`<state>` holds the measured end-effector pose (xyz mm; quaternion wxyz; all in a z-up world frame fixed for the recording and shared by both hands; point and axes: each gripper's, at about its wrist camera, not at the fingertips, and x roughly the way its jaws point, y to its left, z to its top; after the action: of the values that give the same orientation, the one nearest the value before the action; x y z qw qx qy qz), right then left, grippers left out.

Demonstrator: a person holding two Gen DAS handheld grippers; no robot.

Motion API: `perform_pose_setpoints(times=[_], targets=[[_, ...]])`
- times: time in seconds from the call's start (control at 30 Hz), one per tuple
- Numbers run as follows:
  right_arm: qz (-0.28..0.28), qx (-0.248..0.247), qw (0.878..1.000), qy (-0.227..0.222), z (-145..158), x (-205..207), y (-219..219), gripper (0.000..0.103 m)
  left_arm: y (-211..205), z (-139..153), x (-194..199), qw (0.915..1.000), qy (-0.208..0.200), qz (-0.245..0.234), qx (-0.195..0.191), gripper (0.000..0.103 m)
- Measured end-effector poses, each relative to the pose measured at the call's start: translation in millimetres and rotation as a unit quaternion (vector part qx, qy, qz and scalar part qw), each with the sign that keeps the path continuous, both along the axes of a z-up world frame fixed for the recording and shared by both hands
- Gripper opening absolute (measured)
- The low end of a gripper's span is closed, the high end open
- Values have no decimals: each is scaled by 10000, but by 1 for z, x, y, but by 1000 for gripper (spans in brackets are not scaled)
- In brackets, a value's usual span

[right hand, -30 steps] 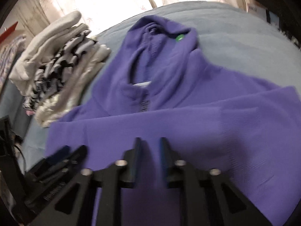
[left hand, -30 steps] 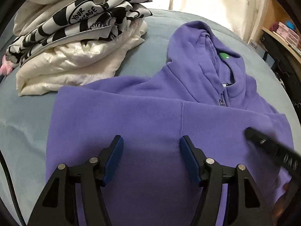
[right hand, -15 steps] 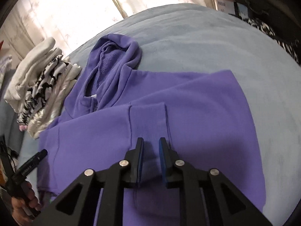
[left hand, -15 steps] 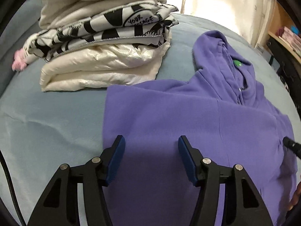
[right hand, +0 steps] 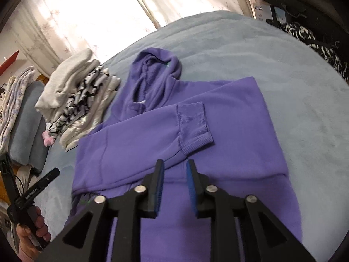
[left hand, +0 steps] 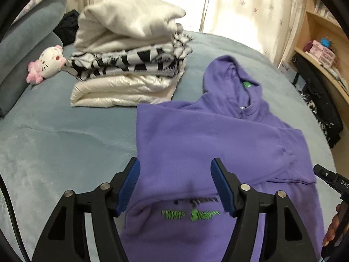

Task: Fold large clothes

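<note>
The bed (left hand: 54, 144) carries the whole work area. On it the hoodie (left hand: 196, 135) lies flat, hood (right hand: 152, 65) toward the curtains, both sleeves folded across the chest. The cuff (right hand: 194, 124) of the upper sleeve rests on the body, flat and released. A stack (left hand: 128, 65) of folded clothes sits just beside the hoodie's shoulder, with a plush toy (left hand: 47, 63) next to it.

Change since the previous second: both cameras now see far more of the bed and of the hoodie, including the green print (left hand: 189, 214) near the hem, so both grippers have drawn back and up from the fabric. The right gripper (right hand: 174, 170) was nearly closed a second ago; its jaws have just been opening, and nothing is between them. The left gripper (left hand: 174, 174) has widened slightly and is likewise empty.

Meaning for the task: the sleeve fold appears complete, and the remaining step is probably the lengthwise fold of the body.

Position: the hoodie lies below and ahead of both grippers, not touching either. The left gripper stands wide open over the hem side; the right gripper stands partly open above the lower body, just short of the cuff.
</note>
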<state>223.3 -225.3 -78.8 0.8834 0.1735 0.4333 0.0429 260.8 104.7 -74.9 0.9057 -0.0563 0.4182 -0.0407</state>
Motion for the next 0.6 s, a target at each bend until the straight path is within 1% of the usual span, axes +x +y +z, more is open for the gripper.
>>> perform_pose_setpoints(times=[0.07, 0.13, 0.2, 0.3, 0.47, 0.6], targets=[[33, -35, 9999, -124, 13, -15, 2, 27, 2, 12, -13, 10000, -78, -34, -28, 68], [60, -11, 9997, -217, 25, -26, 4, 31, 3, 25, -29, 9998, -193, -76, -34, 71], [75, 20, 9993, -363, 39, -42, 5, 39, 4, 36, -42, 9995, -303, -96, -33, 76], [123, 8, 9983, -565, 56, -61, 6, 45, 7, 51, -67, 9987, -483, -130, -40, 81], [325, -49, 9964, -783, 79, -97, 12, 50, 15, 61, -107, 9984, -523, -200, -12, 82], [554, -162, 9947, -845, 85, -127, 14, 53, 23, 58, -134, 9987, -460, -216, 45, 83]])
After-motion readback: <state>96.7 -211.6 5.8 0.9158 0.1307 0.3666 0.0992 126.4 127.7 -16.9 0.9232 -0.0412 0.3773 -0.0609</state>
